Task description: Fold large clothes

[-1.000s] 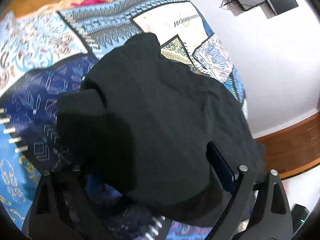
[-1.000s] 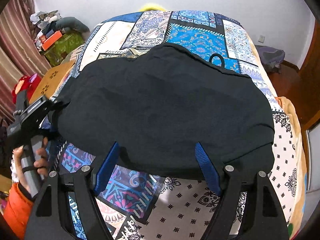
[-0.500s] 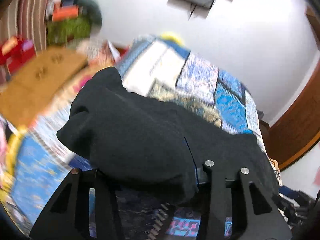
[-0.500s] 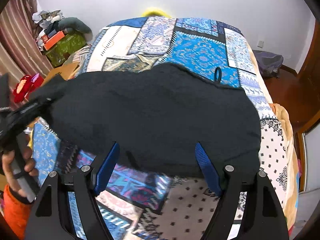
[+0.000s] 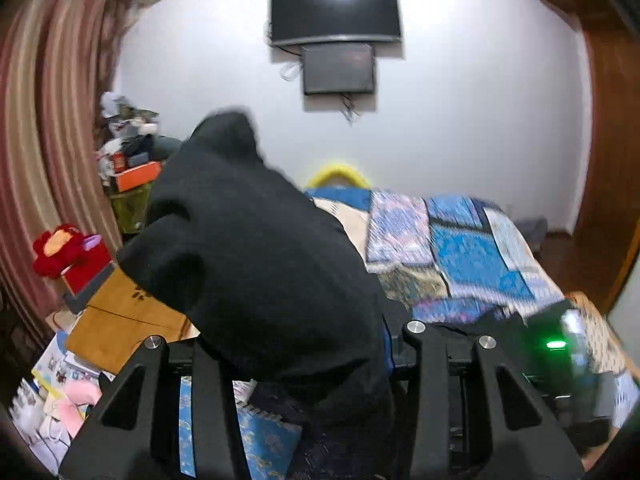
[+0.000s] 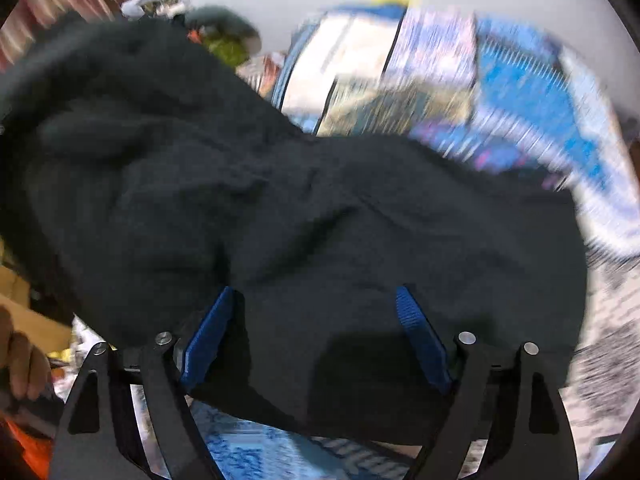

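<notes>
A large black garment [image 5: 256, 264] hangs bunched over my left gripper [image 5: 296, 344], whose jaws have closed in on the cloth and hold it up above the bed. In the right wrist view the same black garment [image 6: 304, 216] spreads wide in front, lifted off the patchwork bedspread [image 6: 520, 92]. My right gripper [image 6: 316, 320] has its blue pads [image 6: 208, 332] wide apart, with the garment's near edge lying between and over them. The right view is blurred by motion.
The patchwork bed [image 5: 460, 248] runs to the back wall under a mounted screen [image 5: 336, 8]. Left of the bed stand a wooden box [image 5: 128, 316], red plush toy [image 5: 60, 248] and clutter. A wooden door [image 5: 612, 160] is at the right. A hand [image 6: 20, 360] shows at left.
My left gripper has lifted and swung the garment's corner up, its view turning from the bedspread to the back wall. The garment has risen off the bed in the right view, which has moved closer.
</notes>
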